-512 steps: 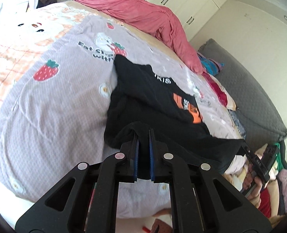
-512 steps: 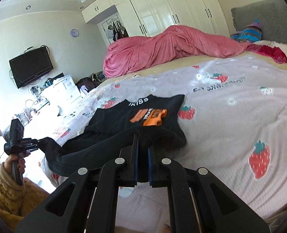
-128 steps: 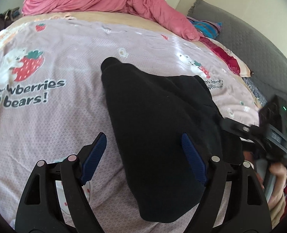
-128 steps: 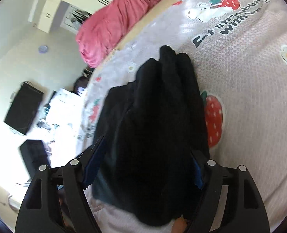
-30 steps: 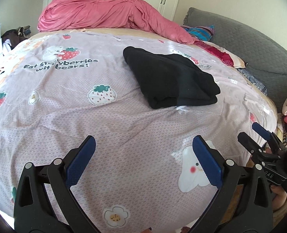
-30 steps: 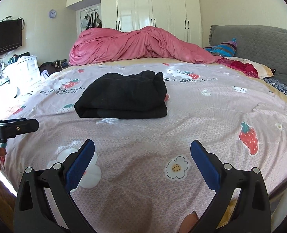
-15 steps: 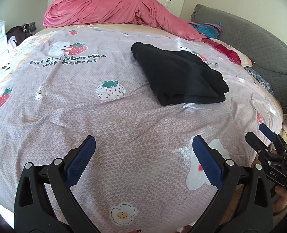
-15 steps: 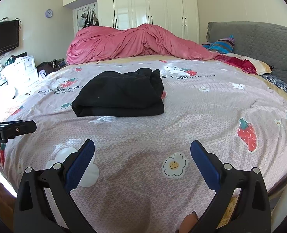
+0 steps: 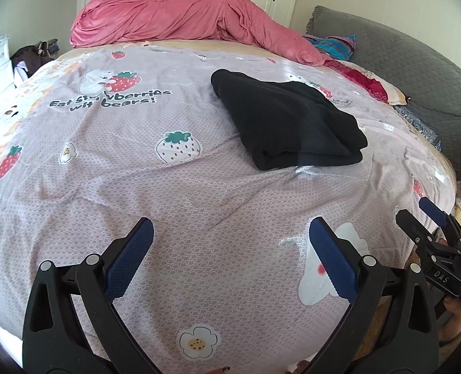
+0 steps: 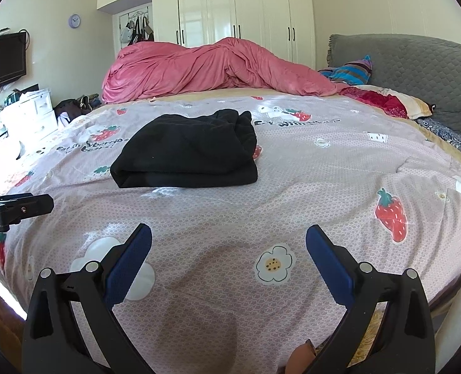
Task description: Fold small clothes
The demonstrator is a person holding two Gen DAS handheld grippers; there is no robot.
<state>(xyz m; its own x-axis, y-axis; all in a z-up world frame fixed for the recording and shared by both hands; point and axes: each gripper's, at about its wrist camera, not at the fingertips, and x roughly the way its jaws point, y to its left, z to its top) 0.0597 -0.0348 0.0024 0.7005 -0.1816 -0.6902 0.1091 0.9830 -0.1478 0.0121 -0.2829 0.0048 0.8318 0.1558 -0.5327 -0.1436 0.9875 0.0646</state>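
Folded black garment (image 9: 288, 126) lying mid-bed on the strawberry-print bedspread (image 9: 137, 171), left gripper (image 9: 230, 243) spread wide and empty, right gripper (image 10: 229, 246) likewise, only the right wrist view showing a wall television (image 10: 1, 62) and clock (image 10: 74, 20)

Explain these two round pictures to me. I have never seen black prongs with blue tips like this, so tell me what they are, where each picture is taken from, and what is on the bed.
The prongs are hand-held grasping tools, one in each of a person's hands; there is no robot arm. Each tool carries a wide-angle camera looking forward between its two fingers, hence the round pictures. One picture looks out from the left tool, the other from the right tool. Both tools are open and hold nothing. On the bed lies a lilac strawberry-print cover, and on it a black garment folded into a neat stack, untouched by either tool. A pink duvet is bunched at the far side. At the left picture's right edge you can see the other tool.
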